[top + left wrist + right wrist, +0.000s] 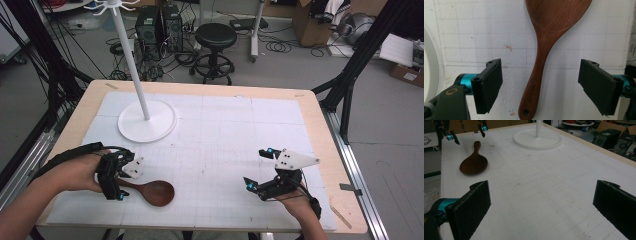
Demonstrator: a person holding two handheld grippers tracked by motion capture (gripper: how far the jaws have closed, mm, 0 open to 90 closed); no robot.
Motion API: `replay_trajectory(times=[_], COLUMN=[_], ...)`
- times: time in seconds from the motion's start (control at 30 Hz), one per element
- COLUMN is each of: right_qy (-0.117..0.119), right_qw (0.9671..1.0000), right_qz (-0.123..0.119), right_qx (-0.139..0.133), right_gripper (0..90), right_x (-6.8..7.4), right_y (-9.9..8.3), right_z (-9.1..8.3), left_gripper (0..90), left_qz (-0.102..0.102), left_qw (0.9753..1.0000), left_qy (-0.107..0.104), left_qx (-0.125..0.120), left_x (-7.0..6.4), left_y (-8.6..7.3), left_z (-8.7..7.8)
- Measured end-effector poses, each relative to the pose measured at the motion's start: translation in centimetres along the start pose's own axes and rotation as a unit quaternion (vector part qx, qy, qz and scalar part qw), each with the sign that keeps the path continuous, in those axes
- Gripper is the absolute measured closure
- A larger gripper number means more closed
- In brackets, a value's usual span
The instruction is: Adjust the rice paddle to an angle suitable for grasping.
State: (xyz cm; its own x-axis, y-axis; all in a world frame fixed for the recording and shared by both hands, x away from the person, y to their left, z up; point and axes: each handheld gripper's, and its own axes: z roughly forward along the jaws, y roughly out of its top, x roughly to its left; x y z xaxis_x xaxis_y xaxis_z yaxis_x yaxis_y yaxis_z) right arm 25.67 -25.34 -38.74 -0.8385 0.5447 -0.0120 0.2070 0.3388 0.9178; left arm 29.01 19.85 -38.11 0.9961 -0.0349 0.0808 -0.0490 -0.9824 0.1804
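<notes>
A dark wooden spoon (152, 190) lies flat on the white gridded mat (225, 130) at the lower left of the high view, its bowl empty and pointing toward the frame's middle. The left gripper (116, 180) sits over the handle end with its jaws spread wide on either side of the handle, touching nothing. The right gripper (260, 170), at the lower right, also stands wide open and holds nothing. A white stand (146, 120) rests on its round base in the upper left part of the mat. Bare mat lies between the two grippers, and the table's wooden edge (320, 120) borders the mat at the right.
</notes>
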Motion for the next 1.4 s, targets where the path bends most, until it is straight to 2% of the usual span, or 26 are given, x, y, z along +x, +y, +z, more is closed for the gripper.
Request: replay_trajectory(times=[0.2,0.37,0.5,0.87,1.13,1.4], right_qy=[0.0,-0.001,0.0,-0.001,0.0,-0.003], right_qw=[1.0,1.0,1.0,1.0,1.0,1.0], right_qz=[-0.001,-0.002,-0.001,0.001,0.002,0.001], right_qx=[0.001,0.0,0.0,0.002,0.003,0.002], right_gripper=[0.4,0.4,0.4,0.4,0.4,0.4], right_x=[0.0,0.0,0.0,-0.1,-0.1,-0.1], right_y=[0.0,0.0,0.0,0.0,-0.1,-0.1], right_z=[0.0,0.1,0.0,0.0,0.1,0.1], left_gripper=[27.1,30.2,33.0,45.3,52.7,59.2], left_qz=[0.004,0.01,0.019,0.033,0.04,0.041], left_qw=[0.9997,0.9993,0.9986,0.9966,0.9949,0.9947], left_qy=[-0.011,-0.01,-0.02,-0.027,-0.034,-0.036], left_qx=[0.021,0.035,0.046,0.07,0.086,0.088], left_x=[0.0,0.0,0.1,0.1,0.2,0.3], left_y=[0.5,0.9,1.0,1.6,1.9,2.0], left_z=[0.7,1.3,1.7,2.3,3.1,3.2])
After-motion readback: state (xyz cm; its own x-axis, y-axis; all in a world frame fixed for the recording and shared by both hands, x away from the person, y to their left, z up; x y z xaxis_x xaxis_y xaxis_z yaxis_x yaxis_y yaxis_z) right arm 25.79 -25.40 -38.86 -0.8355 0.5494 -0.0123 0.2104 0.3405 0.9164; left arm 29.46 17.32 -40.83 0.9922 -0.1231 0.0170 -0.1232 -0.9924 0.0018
